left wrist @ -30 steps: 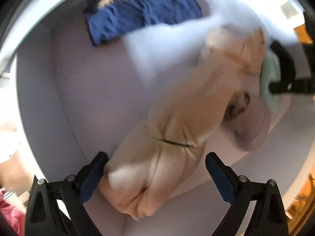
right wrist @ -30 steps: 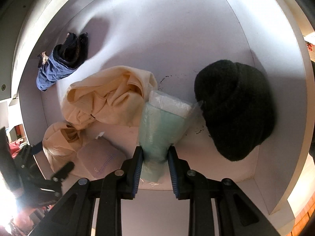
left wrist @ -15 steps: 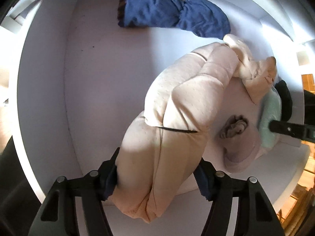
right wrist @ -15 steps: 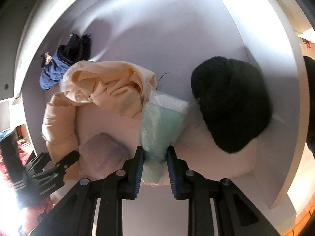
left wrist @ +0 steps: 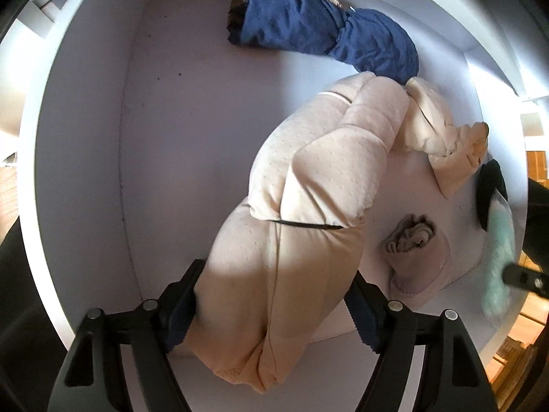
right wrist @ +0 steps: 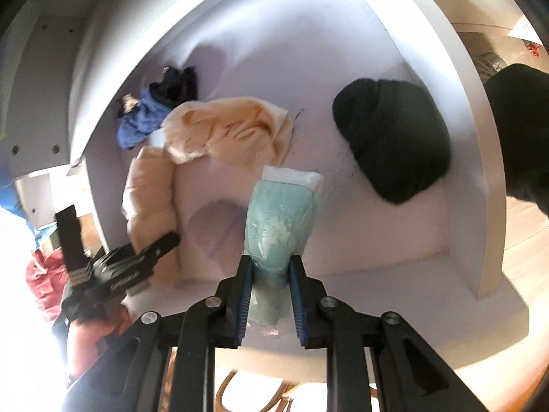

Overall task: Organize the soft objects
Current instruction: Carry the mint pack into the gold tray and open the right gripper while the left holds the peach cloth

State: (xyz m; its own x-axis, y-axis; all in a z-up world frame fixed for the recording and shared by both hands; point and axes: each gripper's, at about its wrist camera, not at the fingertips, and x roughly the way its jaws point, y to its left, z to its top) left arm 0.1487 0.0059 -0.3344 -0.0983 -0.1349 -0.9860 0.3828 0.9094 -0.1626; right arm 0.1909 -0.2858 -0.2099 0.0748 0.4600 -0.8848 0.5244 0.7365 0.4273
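A long beige padded garment [left wrist: 308, 185] lies on the white shelf [left wrist: 178, 130]. My left gripper [left wrist: 274, 292] is shut on its near end. The garment also shows in the right wrist view [right wrist: 151, 199], with its crumpled far end [right wrist: 233, 130] further in. My right gripper [right wrist: 271, 274] is shut on a mint-green soft item in a clear bag [right wrist: 281, 213] and holds it at the shelf's front. A small mauve folded cloth [left wrist: 418, 254] lies between the garment and the bag.
A blue garment [left wrist: 326, 34] lies at the back left of the shelf. A black knit hat [right wrist: 394, 137] sits at the right, near the side wall [right wrist: 480, 158]. The shelf's front edge [right wrist: 343, 319] is just under my grippers.
My left gripper has closed on the beige garment's near end and pushed it deeper into the shelf, straightening it. My right gripper has drawn back a little with the bagged item.
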